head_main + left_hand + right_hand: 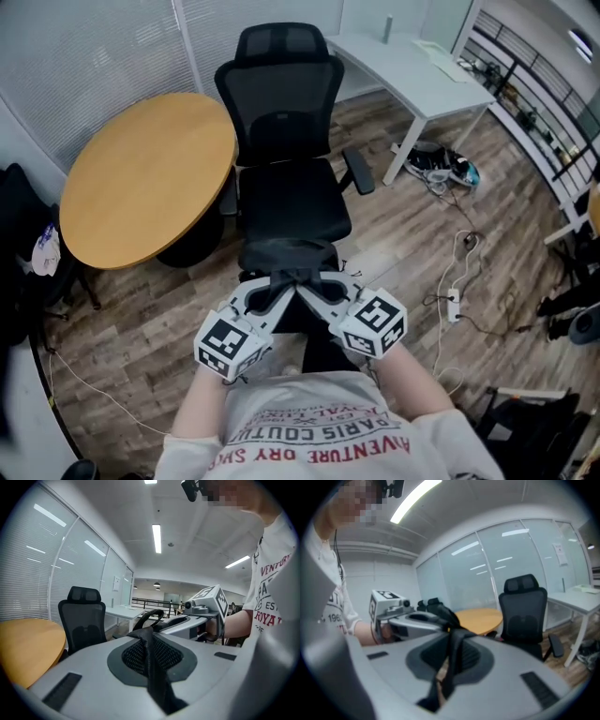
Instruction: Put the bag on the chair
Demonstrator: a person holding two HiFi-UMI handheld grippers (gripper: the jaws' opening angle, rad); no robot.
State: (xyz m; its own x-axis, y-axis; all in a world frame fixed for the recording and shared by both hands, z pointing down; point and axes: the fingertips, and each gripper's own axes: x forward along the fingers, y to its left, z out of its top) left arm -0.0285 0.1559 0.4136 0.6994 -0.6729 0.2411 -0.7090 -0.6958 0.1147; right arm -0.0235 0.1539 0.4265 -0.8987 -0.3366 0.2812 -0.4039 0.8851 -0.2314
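A black mesh office chair (286, 131) stands in front of me, its seat (292, 202) facing me. The black bag (286, 255) hangs at the seat's front edge, held up by its straps. My left gripper (281, 289) and right gripper (315, 289) meet side by side just above it. In the left gripper view the left gripper (149, 632) is shut on a black strap (153, 667), with the chair (84, 620) behind. In the right gripper view the right gripper (454, 635) is shut on another black strap (451, 667). Most of the bag's body is hidden below the grippers.
A round wooden table (141, 178) stands left of the chair, touching its armrest side. A white desk (412, 70) is at the back right, with shoes (448, 169) under it. Cables and a power strip (453, 302) lie on the floor to the right. Dark things (19, 244) sit at far left.
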